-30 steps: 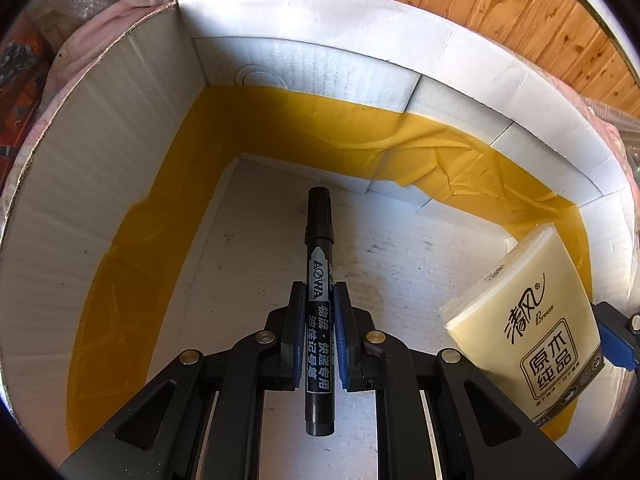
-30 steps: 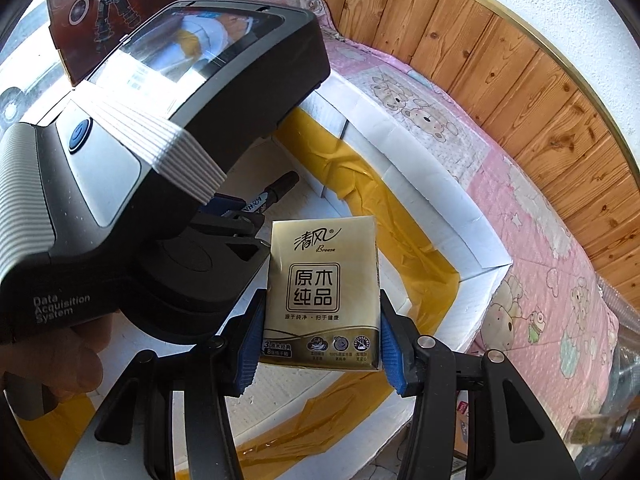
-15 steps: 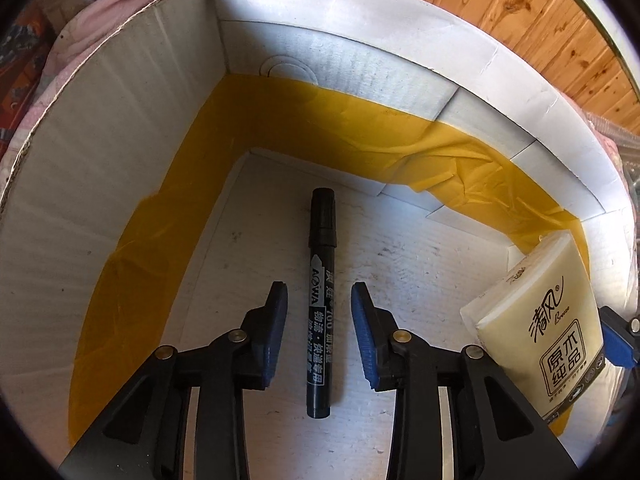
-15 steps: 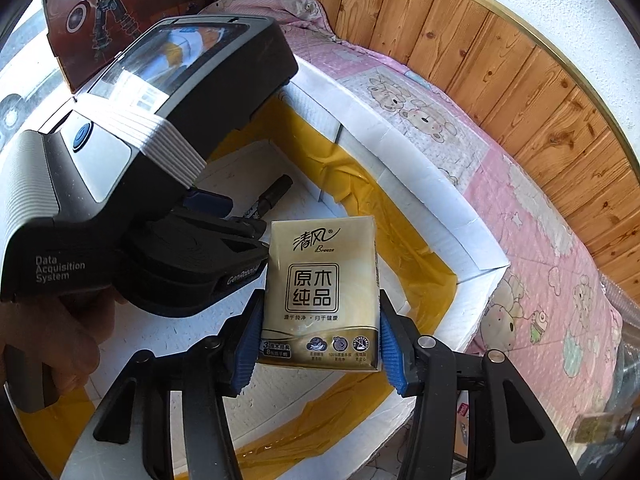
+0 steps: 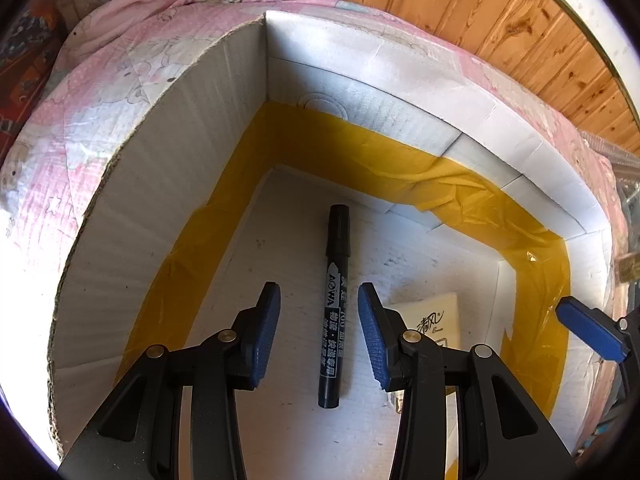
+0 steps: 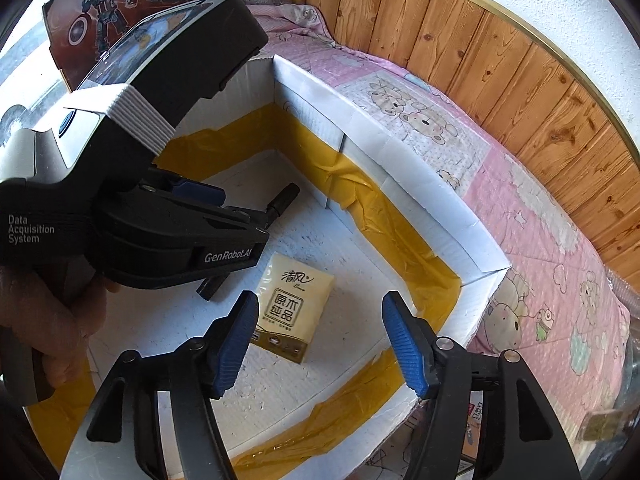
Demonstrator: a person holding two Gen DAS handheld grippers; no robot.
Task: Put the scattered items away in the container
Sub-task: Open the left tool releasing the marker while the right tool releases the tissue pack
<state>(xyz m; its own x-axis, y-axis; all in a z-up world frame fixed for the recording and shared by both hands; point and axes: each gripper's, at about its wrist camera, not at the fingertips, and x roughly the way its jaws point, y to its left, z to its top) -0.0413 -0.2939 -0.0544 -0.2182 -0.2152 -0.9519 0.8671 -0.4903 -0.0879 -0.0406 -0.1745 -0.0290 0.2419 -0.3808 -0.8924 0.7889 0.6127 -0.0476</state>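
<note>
- Evidently both items are delivered: black marker (image 5: 334, 312) lies mid-frame on the box (image 5: 160, 208) floor, tissue pack (image 6: 294, 306) lower centre.
- Left gripper (image 5: 318, 334) and right gripper (image 6: 320, 344) gape wide, holding nothing.

**Marker and tissue pack both lie in the box**

We see the black marker (image 5: 335, 312) lying flat on the white floor of the cardboard box (image 5: 168, 184), cap end toward the far wall. Just beside it, the cream tissue pack (image 6: 294, 307) lies face up, its printed characters showing. Yellow tape lines the box's lower walls.
</note>
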